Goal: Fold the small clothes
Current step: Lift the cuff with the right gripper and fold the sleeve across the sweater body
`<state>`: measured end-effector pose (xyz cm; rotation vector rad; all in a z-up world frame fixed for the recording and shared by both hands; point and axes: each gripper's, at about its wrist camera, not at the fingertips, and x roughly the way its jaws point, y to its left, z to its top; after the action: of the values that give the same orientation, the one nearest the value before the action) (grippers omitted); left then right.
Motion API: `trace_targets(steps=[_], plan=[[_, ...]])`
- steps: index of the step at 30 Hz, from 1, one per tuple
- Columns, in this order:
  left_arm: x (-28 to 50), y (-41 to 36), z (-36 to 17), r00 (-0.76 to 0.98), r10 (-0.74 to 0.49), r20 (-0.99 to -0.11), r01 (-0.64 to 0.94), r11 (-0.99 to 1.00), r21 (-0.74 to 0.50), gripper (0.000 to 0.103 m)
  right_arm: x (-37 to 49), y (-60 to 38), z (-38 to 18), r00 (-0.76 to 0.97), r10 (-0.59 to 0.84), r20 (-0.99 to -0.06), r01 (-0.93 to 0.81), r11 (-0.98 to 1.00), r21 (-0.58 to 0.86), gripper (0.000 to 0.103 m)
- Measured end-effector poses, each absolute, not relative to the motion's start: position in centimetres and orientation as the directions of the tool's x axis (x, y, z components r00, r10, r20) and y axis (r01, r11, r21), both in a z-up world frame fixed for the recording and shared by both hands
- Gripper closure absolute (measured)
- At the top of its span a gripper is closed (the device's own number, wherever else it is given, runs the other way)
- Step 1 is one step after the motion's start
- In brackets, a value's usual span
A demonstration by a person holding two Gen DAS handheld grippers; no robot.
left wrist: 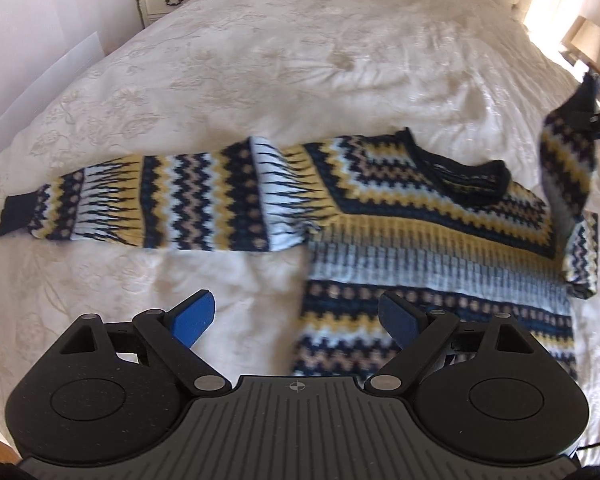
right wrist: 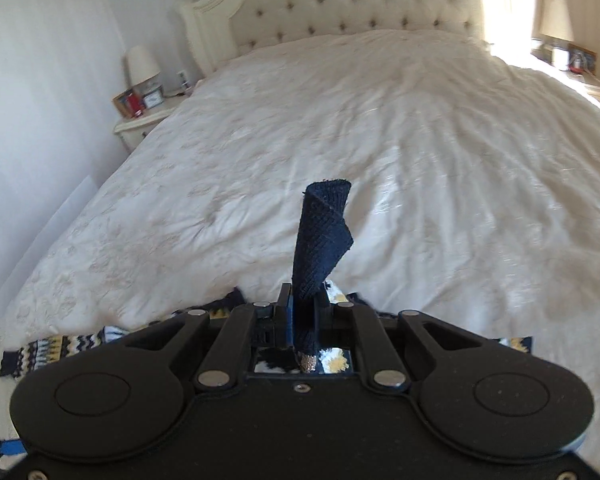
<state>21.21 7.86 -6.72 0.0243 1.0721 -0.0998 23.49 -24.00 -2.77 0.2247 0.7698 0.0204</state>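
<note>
The left gripper [left wrist: 298, 320] hovers above the bed [left wrist: 300, 60] with its jaws spread wide and nothing between them. Its blue fingertips [left wrist: 192, 320] sit over the bedspread on one side and over the lower body of the sweater [left wrist: 420, 248] on the other; whether they touch the fabric cannot be determined.

The right gripper [right wrist: 300, 320] has its jaws closed tightly on the navy ribbed cuff [right wrist: 320, 240] of one sleeve [left wrist: 566, 168]. The cuff stands up out of the jaws and curls over at its top edge. In the left wrist view, this sleeve rises off the sweater toward the right edge of the frame.

The sweater is a thick knit with zigzag and dot bands in navy, mustard, pale blue and tan, and a navy ribbed neckline. It lies flat across the near part of the bed, with the other sleeve [left wrist: 140, 204] stretched out straight and flat to the side.

The bedspread is cream, lightly wrinkled, with a faint floral pattern. A tufted headboard [right wrist: 360, 4] stands at the far end.
</note>
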Motion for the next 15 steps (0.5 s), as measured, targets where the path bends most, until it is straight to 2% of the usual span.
trace_targets(steps=[9, 13, 14, 15], plan=[[23.5, 11.3, -7.9, 0.455, -0.041, -0.89, 0.051, 0.999, -0.02, 0.014, 26.4, -12.6, -10.3, 0.583, 0.224, -0.781, -0.126, 0.975, 0.185, 0.086], [24.7, 11.3, -8.5, 0.447, -0.055, -0.893, 0.047, 0.998, -0.038, 0.014, 25.4, -9.9, -11.7, 0.555, 0.287, -0.781, -0.204, 0.957, 0.207, 0.071], [25.1, 11.2, -8.7, 0.446, -0.06, -0.893, 0.049, 0.998, -0.043, 0.014, 25.2, -9.7, -11.9, 0.547, 0.307, -0.778, -0.222, 0.95, 0.219, 0.063], [25.4, 11.0, -8.8, 0.447, -0.068, -0.892, 0.054, 0.997, -0.049, 0.014, 25.1, -9.5, -11.9, 0.546, 0.318, -0.775, -0.232, 0.946, 0.225, 0.05]])
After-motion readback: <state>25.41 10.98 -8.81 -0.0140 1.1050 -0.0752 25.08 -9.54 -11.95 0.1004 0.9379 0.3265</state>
